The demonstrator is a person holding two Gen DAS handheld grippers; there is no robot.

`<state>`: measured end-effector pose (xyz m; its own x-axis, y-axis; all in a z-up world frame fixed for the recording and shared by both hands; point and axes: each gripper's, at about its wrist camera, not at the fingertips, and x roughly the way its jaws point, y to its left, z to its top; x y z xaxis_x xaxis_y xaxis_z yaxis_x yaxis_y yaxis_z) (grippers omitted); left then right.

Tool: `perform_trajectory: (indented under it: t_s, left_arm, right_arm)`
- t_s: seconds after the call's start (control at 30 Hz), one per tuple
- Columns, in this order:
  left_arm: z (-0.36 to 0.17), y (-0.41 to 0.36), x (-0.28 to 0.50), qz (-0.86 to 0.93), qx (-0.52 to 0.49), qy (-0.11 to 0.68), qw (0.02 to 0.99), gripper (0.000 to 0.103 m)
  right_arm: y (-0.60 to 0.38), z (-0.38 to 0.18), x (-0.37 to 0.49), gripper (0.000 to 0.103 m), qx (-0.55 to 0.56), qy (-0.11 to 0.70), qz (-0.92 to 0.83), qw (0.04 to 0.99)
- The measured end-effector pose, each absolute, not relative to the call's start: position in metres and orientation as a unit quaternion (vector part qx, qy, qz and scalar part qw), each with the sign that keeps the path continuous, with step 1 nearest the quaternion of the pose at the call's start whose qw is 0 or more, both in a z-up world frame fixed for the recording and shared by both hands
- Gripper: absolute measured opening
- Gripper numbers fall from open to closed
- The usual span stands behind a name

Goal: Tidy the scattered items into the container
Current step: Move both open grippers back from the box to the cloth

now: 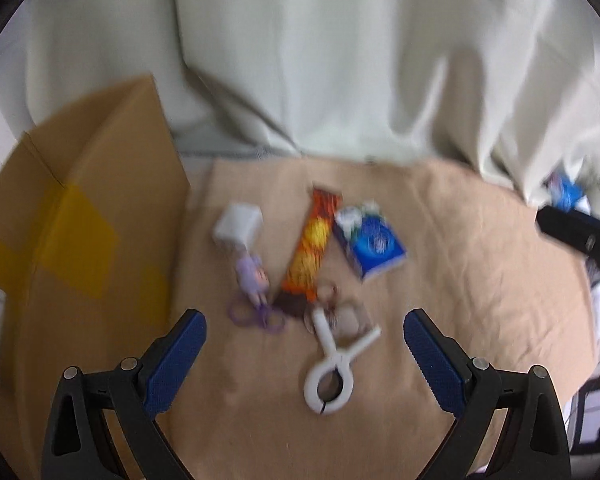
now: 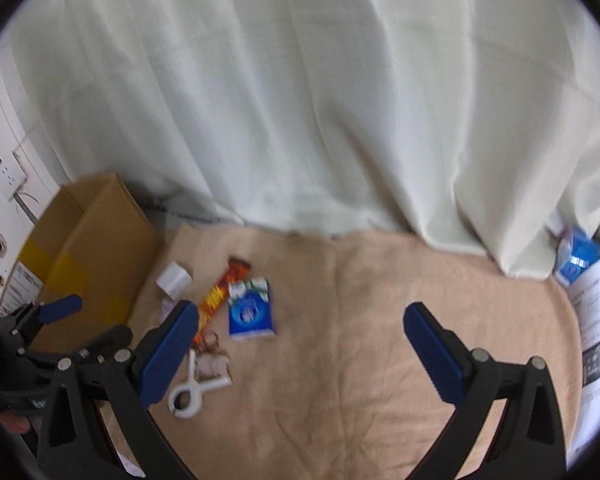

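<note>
Scattered on a tan cloth [image 1: 460, 264] lie a white clip [image 1: 332, 368], purple scissors [image 1: 256, 300], an orange snack bar [image 1: 312, 248], a blue tissue pack [image 1: 374, 240], a white charger block [image 1: 238, 224] and a small keyring item [image 1: 346, 318]. A cardboard box [image 1: 80, 248] stands at the left. My left gripper [image 1: 306, 354] hangs open just above the clip, holding nothing. My right gripper [image 2: 300, 344] is open and empty over bare cloth, to the right of the items. The clip [image 2: 192, 388], snack bar [image 2: 220, 300], tissue pack [image 2: 250, 312] and box [image 2: 96, 256] also show in the right wrist view.
A pale curtain [image 1: 340, 60] hangs behind the cloth. At the far right edge lie a blue packet [image 2: 578, 260] and printed papers [image 2: 596, 320]. A wall socket [image 2: 8, 178] is at the left. The left gripper's body [image 2: 40, 332] shows at the left of the right wrist view.
</note>
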<state>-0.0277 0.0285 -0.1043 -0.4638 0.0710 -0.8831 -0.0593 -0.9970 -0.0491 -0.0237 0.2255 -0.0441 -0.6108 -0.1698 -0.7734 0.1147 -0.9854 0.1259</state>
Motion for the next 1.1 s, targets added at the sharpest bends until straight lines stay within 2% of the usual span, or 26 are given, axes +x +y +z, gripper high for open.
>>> perform_trajectory:
  t_s: [0.3, 0.57, 0.67, 0.83, 0.87, 1.1]
  left_arm:
    - [-0.163, 0.044, -0.019, 0.831, -0.554, 0.023, 0.050, 0.099]
    - [-0.186, 0.051, -0.016, 0.817, -0.572, 0.031, 0.056, 0.099]
    - [-0.191, 0.051, -0.016, 0.815, -0.576, 0.032, 0.062, 0.089]
    - [-0.200, 0.051, -0.012, 0.808, -0.584, 0.044, 0.069, 0.050]
    - [-0.199, 0.051, -0.011, 0.809, -0.581, 0.046, 0.075, 0.045]
    - [-0.172, 0.037, -0.011, 0.823, -0.562, 0.018, 0.084, 0.044]
  right_arm:
    - [0.229, -0.076, -0.012, 0.103, 0.475, -0.051, -0.876, 0.075]
    - [0.227, -0.080, -0.011, 0.103, 0.483, -0.046, -0.871, 0.077]
    - [0.225, -0.084, -0.011, 0.103, 0.489, -0.042, -0.868, 0.077]
    - [0.221, -0.095, -0.009, 0.103, 0.501, -0.041, -0.861, 0.082]
    - [0.221, -0.098, -0.009, 0.103, 0.505, -0.041, -0.858, 0.080]
    - [0.221, -0.111, -0.010, 0.103, 0.521, -0.047, -0.848, 0.082]
